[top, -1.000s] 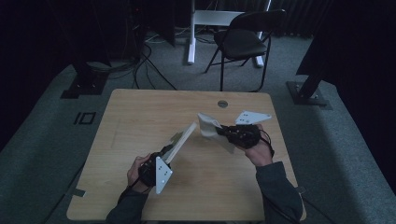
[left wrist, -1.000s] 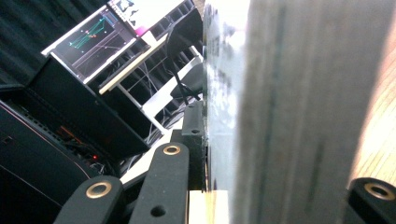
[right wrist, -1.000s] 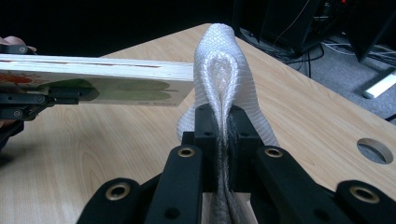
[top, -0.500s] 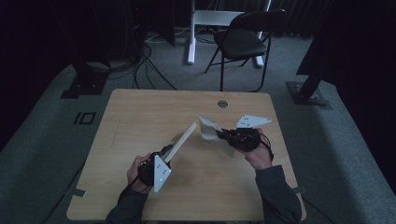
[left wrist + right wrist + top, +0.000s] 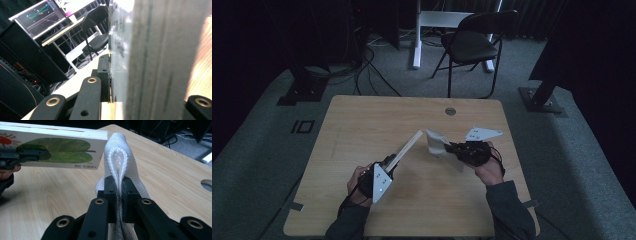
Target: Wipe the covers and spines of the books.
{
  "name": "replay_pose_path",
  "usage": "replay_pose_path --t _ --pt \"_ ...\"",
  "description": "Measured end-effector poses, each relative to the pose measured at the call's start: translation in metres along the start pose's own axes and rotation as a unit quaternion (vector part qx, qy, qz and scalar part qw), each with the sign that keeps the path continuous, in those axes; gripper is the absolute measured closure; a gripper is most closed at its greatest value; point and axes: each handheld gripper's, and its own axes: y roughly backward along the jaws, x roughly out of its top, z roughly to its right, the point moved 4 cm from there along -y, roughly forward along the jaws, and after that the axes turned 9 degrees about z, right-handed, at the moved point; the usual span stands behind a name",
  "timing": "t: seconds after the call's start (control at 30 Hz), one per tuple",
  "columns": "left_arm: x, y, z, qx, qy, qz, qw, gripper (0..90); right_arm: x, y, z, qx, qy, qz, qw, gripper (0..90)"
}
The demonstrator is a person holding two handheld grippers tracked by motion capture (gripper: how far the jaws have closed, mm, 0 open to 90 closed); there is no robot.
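Nothing has moved: left gripper (image 5: 388, 164) clamps one book (image 5: 406, 148), right gripper (image 5: 455, 149) pinches one cloth (image 5: 437, 142).

White diamond-weave cloth (image 5: 120, 157); book (image 5: 53, 148) with green leaf, orange sun at 9 o'clock; light wood tabletop (image 5: 50, 195).

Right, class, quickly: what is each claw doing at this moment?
Left claw: shut on the picture book, held up off the table.
Right claw: shut on the white cloth, beside the book's corner.
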Motion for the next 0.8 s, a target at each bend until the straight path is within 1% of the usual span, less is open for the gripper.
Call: replay_pose_path --t 0.07,0.2,0.43,0.63,0.8 --pt "0.000 0.000 0.000 0.000 0.002 0.000 1.0000 77.6 -0.001 0.000 0.000 0.000 -0.001 0.001 1.0000 84.7" --pt "0.000 0.000 -0.001 -0.005 0.013 0.002 0.9999 77.5 -0.003 0.002 0.001 -0.003 -0.003 0.002 1.0000 84.7" --pt "-0.001 0.001 -0.003 -0.004 0.017 0.004 0.9998 77.6 -0.010 0.007 0.005 -0.013 -0.010 0.000 0.9999 84.7" --pt "-0.002 0.000 -0.004 -0.003 0.020 0.002 0.9998 77.5 -0.019 0.010 0.008 -0.022 -0.017 -0.004 0.9996 84.7" --pt "-0.003 0.000 -0.004 -0.002 0.026 0.002 0.9997 77.6 -0.028 0.012 0.010 -0.032 -0.022 -0.010 0.9992 84.7"
